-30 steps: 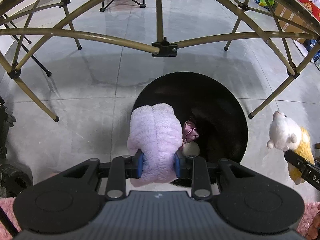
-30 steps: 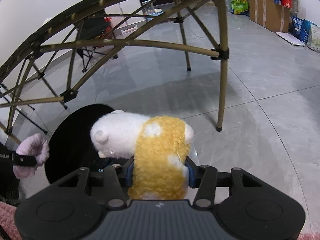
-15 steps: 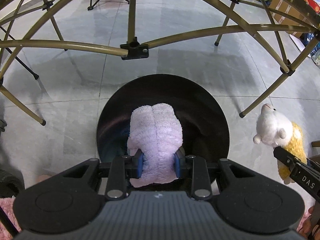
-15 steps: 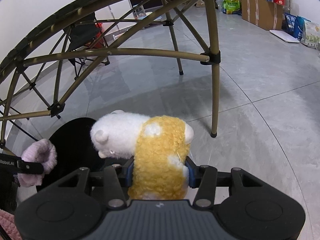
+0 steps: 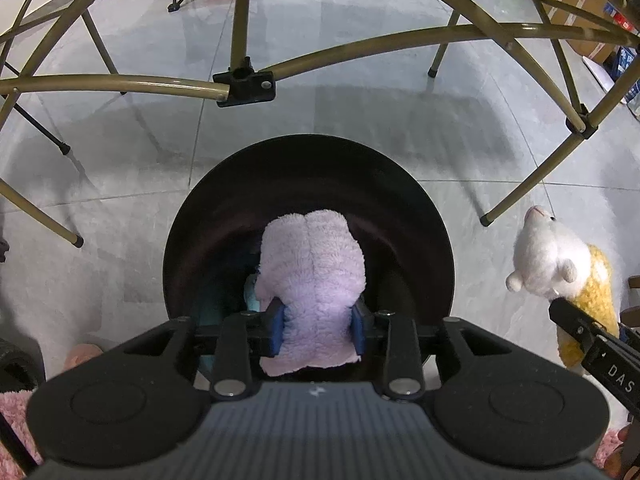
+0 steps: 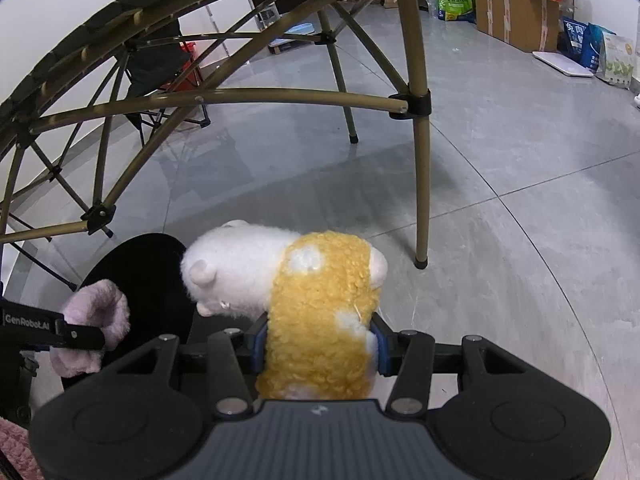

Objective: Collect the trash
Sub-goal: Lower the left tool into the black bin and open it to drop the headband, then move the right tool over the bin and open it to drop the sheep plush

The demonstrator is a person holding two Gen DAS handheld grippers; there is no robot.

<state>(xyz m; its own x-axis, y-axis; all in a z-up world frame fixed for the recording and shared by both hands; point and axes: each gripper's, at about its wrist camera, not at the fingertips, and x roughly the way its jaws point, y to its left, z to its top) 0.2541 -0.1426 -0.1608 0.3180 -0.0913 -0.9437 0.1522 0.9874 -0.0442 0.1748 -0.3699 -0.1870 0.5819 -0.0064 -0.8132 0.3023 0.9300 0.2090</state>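
A pale purple plush toy (image 5: pixel 312 264) hangs over the middle of the round black bin (image 5: pixel 304 168), between the blue pads of my left gripper (image 5: pixel 318 328). Its jaws are opening, though the pads still touch the toy's sides. Something teal (image 5: pixel 252 296) lies in the bin beside the toy. My right gripper (image 6: pixel 318 342) is shut on a white and yellow plush lamb (image 6: pixel 320 300), held above the floor just right of the bin (image 6: pixel 152 264). The lamb (image 5: pixel 560 256) also shows at the right of the left wrist view. The purple toy (image 6: pixel 96 304) appears at the left of the right wrist view.
Gold folding-table legs and cross tubes (image 5: pixel 120 84) arch over the grey tiled floor behind the bin; one leg (image 6: pixel 420 184) stands right of the lamb. A folding chair (image 6: pixel 160 68), cardboard boxes (image 6: pixel 516 4) and bags line the far wall. Pink fluffy fabric (image 5: pixel 16 412) lies at lower left.
My left gripper has carried the purple toy from the bin's near edge to over its middle, and its pads now stand slightly wider. The right gripper and lamb have barely shifted.
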